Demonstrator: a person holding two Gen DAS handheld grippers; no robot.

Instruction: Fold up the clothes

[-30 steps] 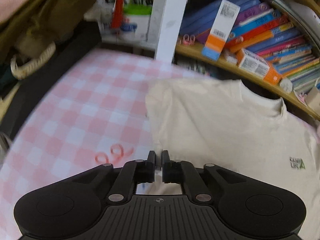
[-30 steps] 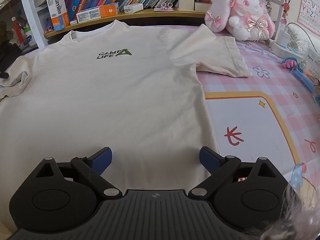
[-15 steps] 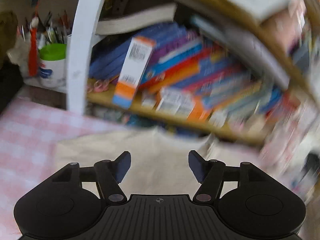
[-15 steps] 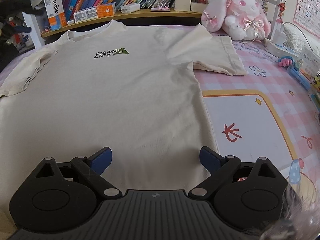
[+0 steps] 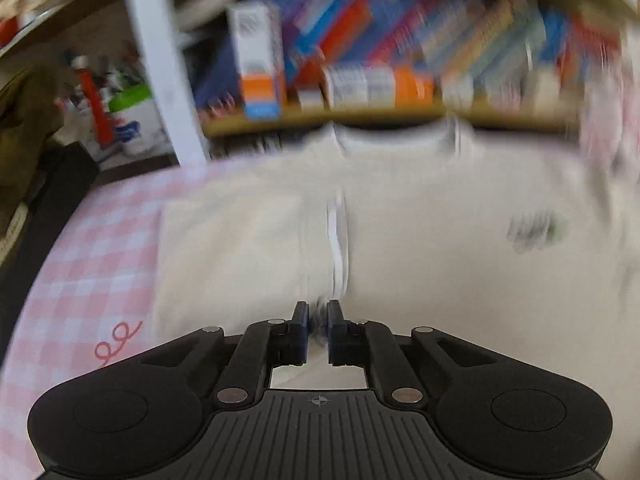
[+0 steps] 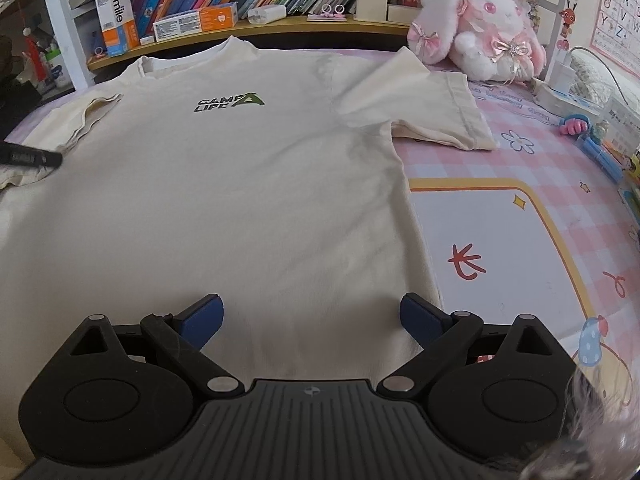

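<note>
A cream T-shirt (image 6: 256, 184) with a green "CAMP LIFE" print lies flat, front up, on a pink checked cloth (image 6: 520, 168). Its left sleeve (image 6: 80, 120) is folded in over the chest. In the blurred left wrist view my left gripper (image 5: 318, 320) is shut on the hem of that sleeve (image 5: 336, 240); its tip also shows at the left edge of the right wrist view (image 6: 32, 157). My right gripper (image 6: 310, 312) is open and empty above the shirt's lower right part. The right sleeve (image 6: 432, 108) lies spread out.
A wooden shelf (image 6: 256, 30) of books and boxes runs along the far edge. A pink plush rabbit (image 6: 484, 44) sits at the back right. Small toys and a clear box (image 6: 600, 136) line the right edge. A white post (image 5: 160, 64) stands at the back left.
The left gripper let go, swung open past the shelf, came back down and shut on the left sleeve's hem. The sleeve now lies folded onto the chest. The right gripper stayed still.
</note>
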